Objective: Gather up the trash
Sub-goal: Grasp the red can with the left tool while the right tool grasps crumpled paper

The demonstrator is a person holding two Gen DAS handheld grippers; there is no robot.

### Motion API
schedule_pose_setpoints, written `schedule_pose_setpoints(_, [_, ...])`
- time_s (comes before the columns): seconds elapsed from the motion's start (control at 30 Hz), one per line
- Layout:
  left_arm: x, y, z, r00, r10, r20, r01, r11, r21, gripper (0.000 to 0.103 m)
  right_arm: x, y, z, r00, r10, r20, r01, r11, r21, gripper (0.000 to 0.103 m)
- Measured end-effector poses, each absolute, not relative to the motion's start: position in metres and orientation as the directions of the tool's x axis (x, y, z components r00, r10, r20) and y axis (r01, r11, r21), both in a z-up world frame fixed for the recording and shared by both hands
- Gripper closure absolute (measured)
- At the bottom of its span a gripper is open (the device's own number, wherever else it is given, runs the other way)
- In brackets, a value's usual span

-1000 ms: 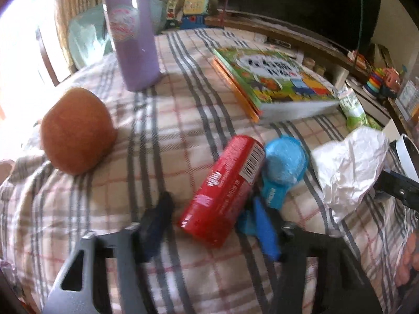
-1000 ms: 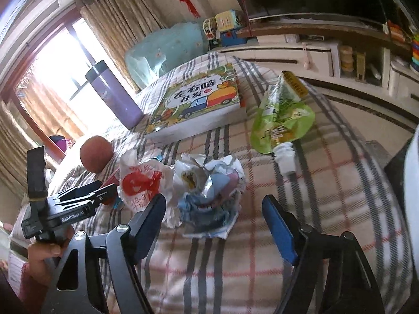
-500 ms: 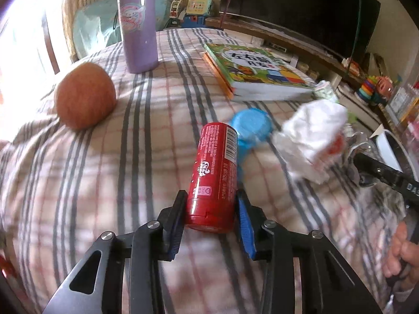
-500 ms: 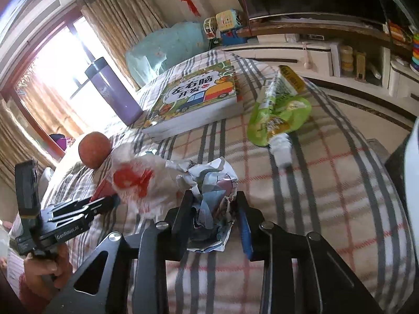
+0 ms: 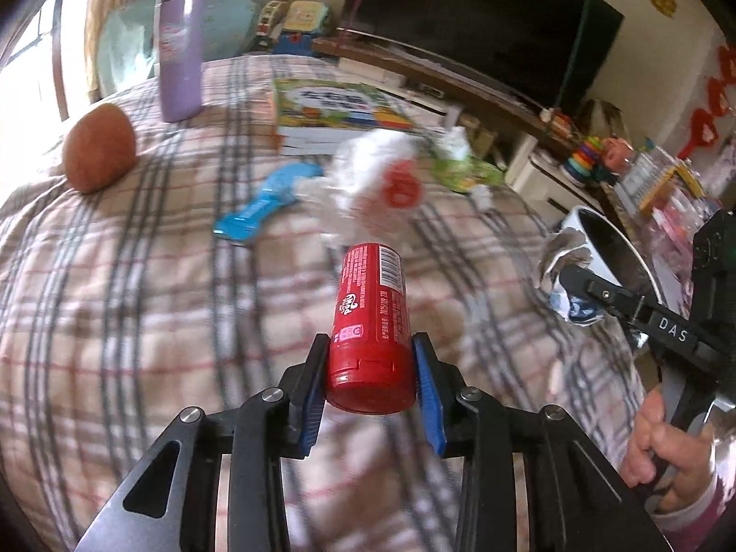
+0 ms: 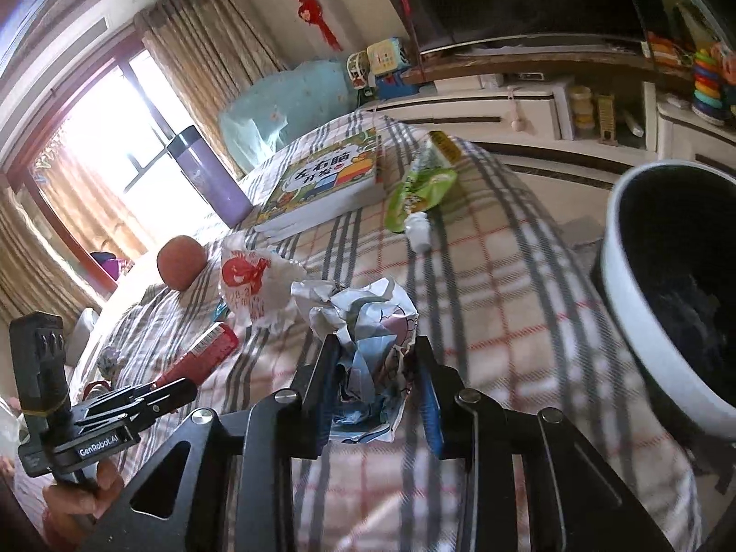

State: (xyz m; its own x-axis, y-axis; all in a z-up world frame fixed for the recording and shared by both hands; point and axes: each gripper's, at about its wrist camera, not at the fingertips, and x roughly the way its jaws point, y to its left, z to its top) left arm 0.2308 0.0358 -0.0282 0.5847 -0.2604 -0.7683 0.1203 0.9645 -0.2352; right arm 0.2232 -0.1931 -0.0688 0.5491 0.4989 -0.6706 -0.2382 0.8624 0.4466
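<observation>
My left gripper [image 5: 370, 363] is shut on a red cylindrical snack tube [image 5: 371, 322] and holds it above the plaid-covered table [image 5: 138, 299]. My right gripper [image 6: 375, 363] is shut on a crumpled printed paper wrapper [image 6: 368, 322], lifted near a white bin with a dark inside [image 6: 667, 285] at the right. The bin's rim also shows in the left wrist view [image 5: 612, 239]. A crumpled white wrapper with a red print [image 6: 253, 276] and a green drink pouch [image 6: 418, 184] lie on the table.
A children's book [image 6: 326, 179], a purple flask [image 6: 207, 175], a brown ball [image 6: 181, 262] and a blue plastic toy [image 5: 267, 202] are on the table. A TV stand with toys lies beyond it.
Both grippers have lifted their loads off the table. The right gripper has swung right with the crumpled wrapper, bringing the bin into view. The left gripper has risen with the red tube.
</observation>
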Motion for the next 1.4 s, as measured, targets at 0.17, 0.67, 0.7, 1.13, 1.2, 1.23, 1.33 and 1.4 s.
schedule_pose_setpoints(0.17, [0.227,0.012,-0.027,0.572,-0.304,-0.761,0.168,0.952,-0.254,0.069,0.208,-0.217,-0.063,0.573,0.481,-0.664,-0.218,0.87,0.442,0.072])
schedule_pose_setpoints(0.67, [0.231,-0.063,-0.025,0.531,-0.382,-0.757,0.306,0.919,-0.249,0.069,0.175,-0.288,-0.057,0.637,0.419,-0.647,-0.118,0.883,0.455,0.072])
schedule_pose_setpoints(0.7, [0.231,-0.066,-0.025,0.528,-0.386,-0.756,0.313,0.916,-0.249,0.069,0.174,-0.29,-0.057,0.64,0.416,-0.646,-0.115,0.883,0.455,0.072])
schedule_pose_setpoints(1.13, [0.241,-0.097,-0.024,0.515,-0.401,-0.758,0.358,0.904,-0.236,0.069,0.164,-0.327,-0.053,0.678,0.387,-0.625,-0.062,0.877,0.476,0.072])
schedule_pose_setpoints(1.2, [0.242,-0.101,-0.023,0.514,-0.402,-0.758,0.364,0.902,-0.232,0.069,0.163,-0.333,-0.053,0.683,0.383,-0.622,-0.053,0.876,0.48,0.072])
schedule_pose_setpoints(1.23, [0.242,-0.103,-0.023,0.514,-0.403,-0.757,0.366,0.901,-0.232,0.069,0.163,-0.336,-0.053,0.686,0.379,-0.621,-0.047,0.875,0.482,0.072])
schedule_pose_setpoints(1.33, [0.244,-0.108,-0.022,0.514,-0.404,-0.756,0.371,0.9,-0.228,0.069,0.162,-0.342,-0.051,0.694,0.372,-0.616,-0.037,0.873,0.486,0.072])
schedule_pose_setpoints(1.4, [0.245,-0.111,-0.022,0.515,-0.405,-0.756,0.375,0.899,-0.227,0.069,0.161,-0.345,-0.05,0.699,0.368,-0.613,-0.032,0.873,0.488,0.072])
